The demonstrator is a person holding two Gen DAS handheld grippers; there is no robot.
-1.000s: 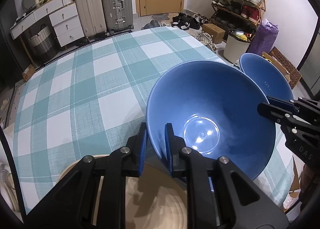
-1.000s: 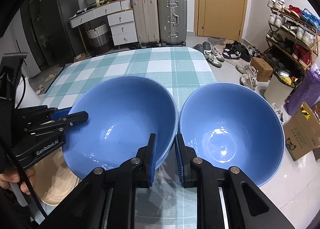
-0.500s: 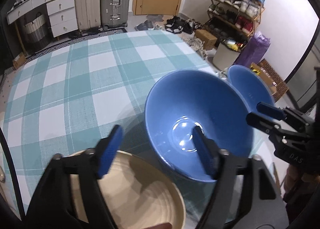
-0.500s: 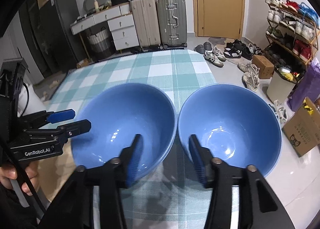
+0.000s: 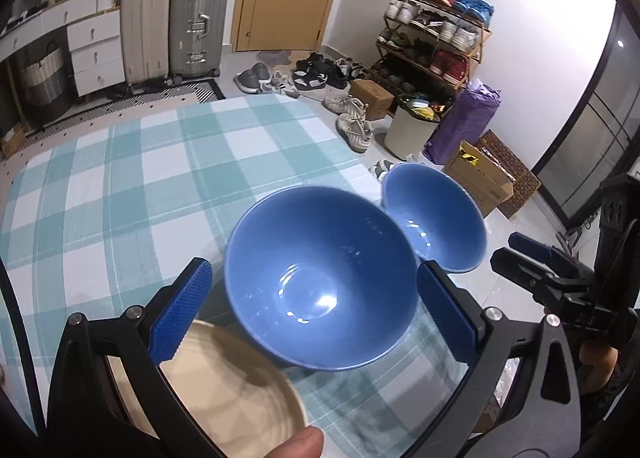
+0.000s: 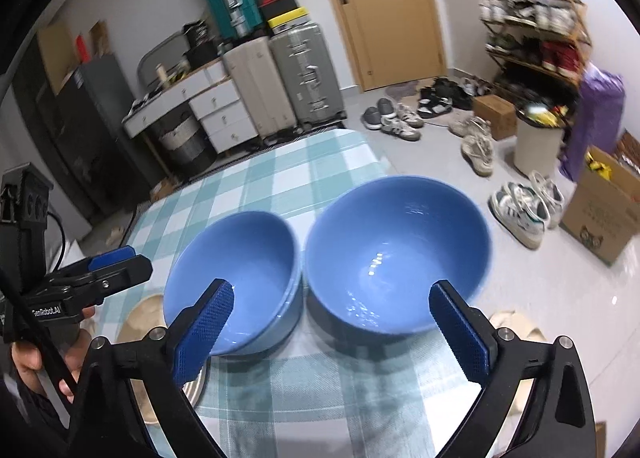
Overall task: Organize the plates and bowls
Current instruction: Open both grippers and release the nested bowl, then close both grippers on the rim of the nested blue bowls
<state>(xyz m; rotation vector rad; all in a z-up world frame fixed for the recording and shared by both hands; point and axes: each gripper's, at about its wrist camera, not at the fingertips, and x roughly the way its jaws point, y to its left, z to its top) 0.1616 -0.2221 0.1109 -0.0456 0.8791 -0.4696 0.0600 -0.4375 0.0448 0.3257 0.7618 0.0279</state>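
Checked tablecloth (image 5: 120, 186) bears two blue bowls (image 5: 320, 278); both grippers (image 5: 316, 314) gape wide, holding nothing

Two blue bowls (image 6: 236, 270) (image 6: 396, 250) upright side by side (beige plate (image 5: 224, 390) near).

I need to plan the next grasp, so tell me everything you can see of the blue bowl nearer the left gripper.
The left blue bowl is deep, round and glossy, ceramic by its look, plain blue inside and out, with light glints on its empty floor. It sits upright on the checked tablecloth, beside the right blue bowl; whether their rims touch cannot be told. A beige plate lies just before it. The left gripper is open, its pads flanking the bowl without contact. No chips or cracks show.
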